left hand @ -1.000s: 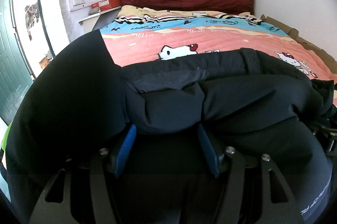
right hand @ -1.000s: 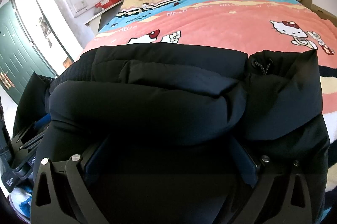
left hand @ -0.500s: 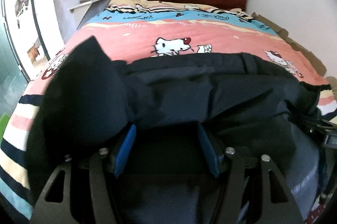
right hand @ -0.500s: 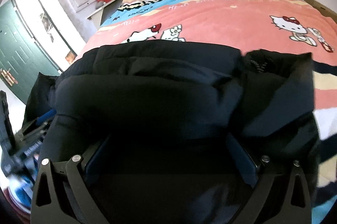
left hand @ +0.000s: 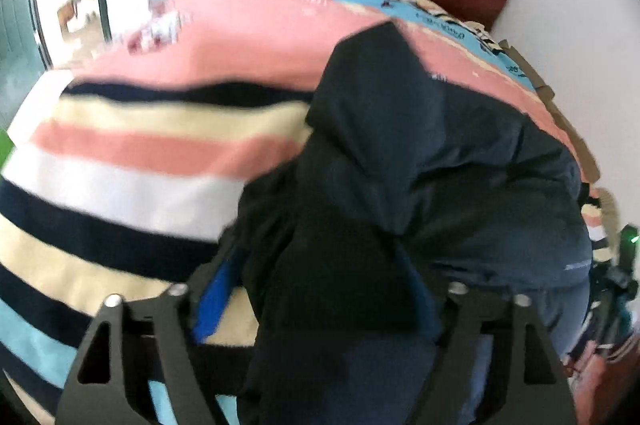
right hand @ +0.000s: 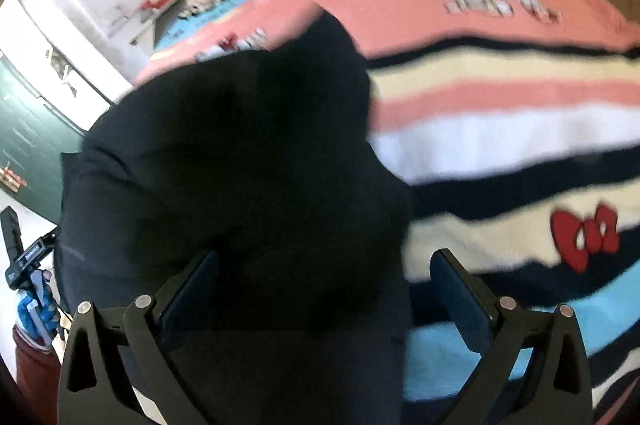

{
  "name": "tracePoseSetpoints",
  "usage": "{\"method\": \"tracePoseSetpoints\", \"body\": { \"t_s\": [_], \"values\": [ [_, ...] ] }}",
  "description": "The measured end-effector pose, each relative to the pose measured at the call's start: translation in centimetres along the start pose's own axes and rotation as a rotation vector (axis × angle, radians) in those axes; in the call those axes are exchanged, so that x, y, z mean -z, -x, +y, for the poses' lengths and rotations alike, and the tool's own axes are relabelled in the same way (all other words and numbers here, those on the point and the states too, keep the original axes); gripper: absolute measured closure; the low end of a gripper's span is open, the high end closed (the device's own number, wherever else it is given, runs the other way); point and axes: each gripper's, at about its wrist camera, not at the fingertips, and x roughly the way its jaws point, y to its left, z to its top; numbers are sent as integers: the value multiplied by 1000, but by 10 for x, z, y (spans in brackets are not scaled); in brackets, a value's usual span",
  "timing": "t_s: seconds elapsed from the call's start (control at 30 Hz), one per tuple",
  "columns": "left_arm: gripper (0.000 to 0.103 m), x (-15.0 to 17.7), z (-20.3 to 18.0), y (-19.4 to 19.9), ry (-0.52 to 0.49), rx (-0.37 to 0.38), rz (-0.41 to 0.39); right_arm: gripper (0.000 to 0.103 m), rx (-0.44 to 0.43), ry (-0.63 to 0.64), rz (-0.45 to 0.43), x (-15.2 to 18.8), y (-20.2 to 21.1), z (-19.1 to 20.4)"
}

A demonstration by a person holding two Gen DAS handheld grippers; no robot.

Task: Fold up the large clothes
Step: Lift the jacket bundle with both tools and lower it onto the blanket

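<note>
Both tongs swung apart, left tongs (left hand: pixel 316 299) just opened around jacket (left hand: pixel 420 161).

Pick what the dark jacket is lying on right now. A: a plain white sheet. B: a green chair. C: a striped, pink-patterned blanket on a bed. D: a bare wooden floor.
C: the jacket rests on the blanket, whose pink, cream, white and dark stripes show beside it in both views.

Motion blur smears the striped blanket (left hand: pixel 132 153) and its cartoon prints beyond reading, while the dark jacket (left hand: pixel 420 161) hides the left gripper's right pad and runs past both pictures' bottom edges.
</note>
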Motion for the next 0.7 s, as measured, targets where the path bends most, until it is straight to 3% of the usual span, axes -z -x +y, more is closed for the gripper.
{"method": "tracePoseSetpoints", "body": {
  "t_s": [0.17, 0.3, 0.53, 0.57, 0.6, 0.63, 0.7],
  "values": [
    [0, 0, 17, -32, 54, 44, 68, 1, -177, -133, 107, 7, -40, -27],
    [0, 3, 43, -64, 199, 209, 171, 1, -260, -160, 149, 6, -64, -29],
    [2, 6, 29, -63, 124, 223, 140, 1, -326, -123, 118, 8, -78, -25],
    [14, 8, 25, -61, 123, 251, 131, 5, -326, -113, 107, 9, -78, -22],
    [36, 11, 19, -56, 125, 298, 110, 21, -346, -116, 98, 10, -76, -20],
    [43, 13, 13, -49, 112, 324, 85, 31, -375, -123, 89, 10, -73, -19],
    [66, 17, 0, -34, 71, 344, 47, 57, -397, -109, 71, 9, -65, -12]
  ]
}}
